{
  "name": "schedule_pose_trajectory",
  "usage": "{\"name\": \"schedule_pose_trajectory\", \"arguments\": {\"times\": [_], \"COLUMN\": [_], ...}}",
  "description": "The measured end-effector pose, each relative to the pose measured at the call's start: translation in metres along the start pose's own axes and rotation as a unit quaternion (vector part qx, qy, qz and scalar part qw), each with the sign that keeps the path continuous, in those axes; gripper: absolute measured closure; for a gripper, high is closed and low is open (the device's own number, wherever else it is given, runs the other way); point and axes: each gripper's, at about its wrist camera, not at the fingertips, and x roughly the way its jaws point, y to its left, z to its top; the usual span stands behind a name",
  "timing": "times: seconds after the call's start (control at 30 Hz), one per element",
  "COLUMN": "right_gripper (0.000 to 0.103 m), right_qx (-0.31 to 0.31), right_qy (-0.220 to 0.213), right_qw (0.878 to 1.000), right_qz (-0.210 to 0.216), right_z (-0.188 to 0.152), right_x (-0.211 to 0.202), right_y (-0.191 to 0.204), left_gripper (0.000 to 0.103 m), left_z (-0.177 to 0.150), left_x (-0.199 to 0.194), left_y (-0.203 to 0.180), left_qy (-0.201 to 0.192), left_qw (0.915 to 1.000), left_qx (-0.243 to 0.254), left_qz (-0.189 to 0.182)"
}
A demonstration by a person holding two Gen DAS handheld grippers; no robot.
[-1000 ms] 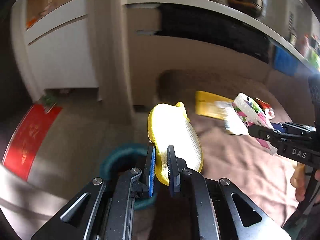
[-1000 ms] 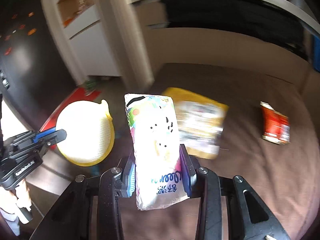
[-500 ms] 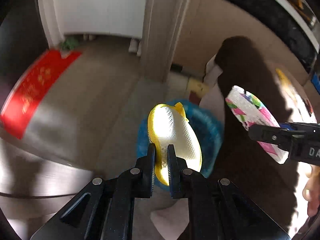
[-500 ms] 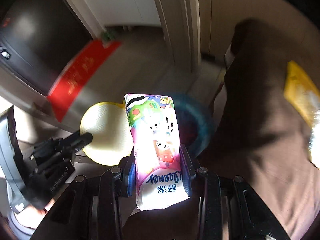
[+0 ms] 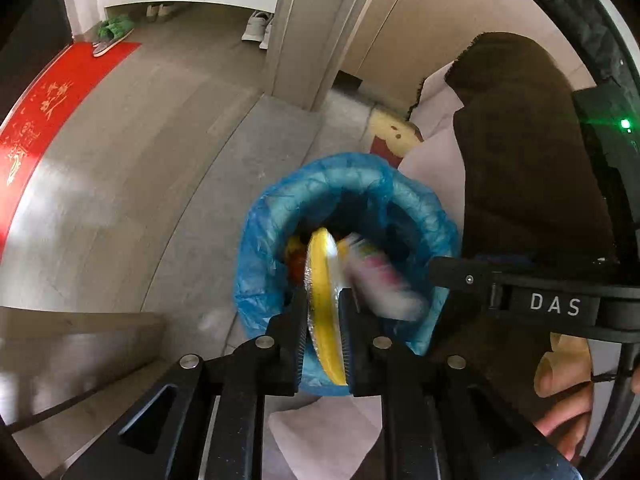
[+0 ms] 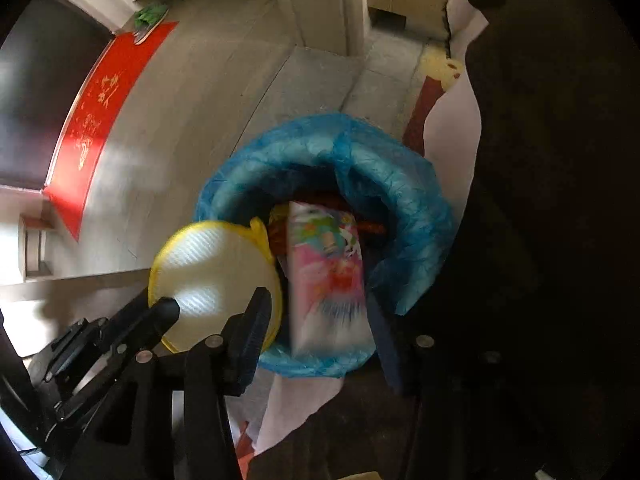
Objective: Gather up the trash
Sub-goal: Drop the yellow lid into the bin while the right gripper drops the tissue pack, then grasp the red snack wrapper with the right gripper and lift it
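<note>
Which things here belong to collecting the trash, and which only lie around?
Part of the job:
- yellow mesh pouch, between the left gripper's fingers
- pink tissue pack, blurred, over the bin between the right gripper's spread fingers
- bin with blue bag

Just lying about:
- red mat
- green slippers
- white shoes
- brown cloth

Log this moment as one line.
left tool: opening, round yellow mesh pouch between pads | right tool: open, pink tissue pack dropping | blue-lined bin below
</note>
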Motion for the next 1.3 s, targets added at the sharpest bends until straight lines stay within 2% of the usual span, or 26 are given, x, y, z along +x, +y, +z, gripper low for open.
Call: {"name": "schedule_pose_trajectory", "arguments": {"times": [0.13, 0.27, 0.47, 0.57, 0.6, 0.67, 0.8, 0.87, 0.93, 0.97, 1.03, 1.13, 1.23, 1.3], "right_gripper": [0.055, 0.055, 0.058, 0.063, 0.063, 0.064, 0.065, 0.065, 0.065, 0.065, 0.064, 0.064, 0.061, 0.061], "right_qx": [0.005, -0.011, -0.06, -0.085, -0.09, -0.091, -0.067, -0.043, -0.013, -0.002, 0.037, 0.082, 0.111, 0.129], "right_qy": [0.0, -0.03, -0.12, -0.185, -0.212, -0.239, -0.269, -0.279, -0.292, -0.298, -0.304, -0.304, -0.306, -0.31], "right_qw": [1.0, 0.999, 0.991, 0.979, 0.973, 0.966, 0.96, 0.956, 0.946, 0.943, 0.941, 0.944, 0.941, 0.94], "right_qz": [0.028, 0.036, 0.007, -0.023, -0.032, -0.034, -0.044, -0.086, -0.143, -0.15, -0.142, -0.1, -0.089, -0.059], "right_z": [-0.002, -0.008, -0.038, -0.06, -0.069, -0.08, -0.099, -0.104, -0.112, -0.116, -0.125, -0.132, -0.132, -0.127], "right_x": [-0.004, -0.028, -0.095, -0.135, -0.152, -0.173, -0.207, -0.217, -0.229, -0.233, -0.243, -0.247, -0.244, -0.239], "right_y": [-0.003, 0.002, 0.007, 0.005, 0.0, -0.01, -0.068, -0.107, -0.16, -0.179, -0.242, -0.323, -0.374, -0.401], "left_gripper": [0.084, 0.084, 0.083, 0.083, 0.083, 0.082, 0.082, 0.082, 0.082, 0.082, 0.082, 0.082, 0.082, 0.082], "left_z": [0.002, -0.003, -0.002, -0.004, -0.004, -0.003, -0.001, 0.0, 0.0, 0.0, 0.003, 0.004, 0.011, 0.019], "left_x": [-0.014, -0.052, -0.117, -0.147, -0.155, -0.163, -0.155, -0.142, -0.124, -0.116, -0.101, -0.085, -0.073, -0.071], "left_y": [0.002, -0.003, -0.04, -0.069, -0.082, -0.106, -0.171, -0.205, -0.244, -0.263, -0.294, -0.324, -0.341, -0.342], "left_qy": [-0.021, -0.055, -0.128, -0.16, -0.167, -0.172, -0.166, -0.155, -0.135, -0.126, -0.114, -0.1, -0.096, -0.104], "left_qw": [0.9996, 0.9981, 0.9907, 0.9849, 0.9832, 0.9815, 0.9783, 0.9769, 0.9754, 0.974, 0.9715, 0.9693, 0.969, 0.971], "left_qx": [-0.007, -0.003, 0.032, 0.06, 0.07, 0.084, 0.122, 0.141, 0.165, 0.178, 0.195, 0.212, 0.216, 0.204], "left_qz": [0.015, 0.028, 0.034, 0.029, 0.022, 0.001, -0.023, -0.041, -0.056, -0.062, -0.072, -0.073, -0.071, -0.069]}}
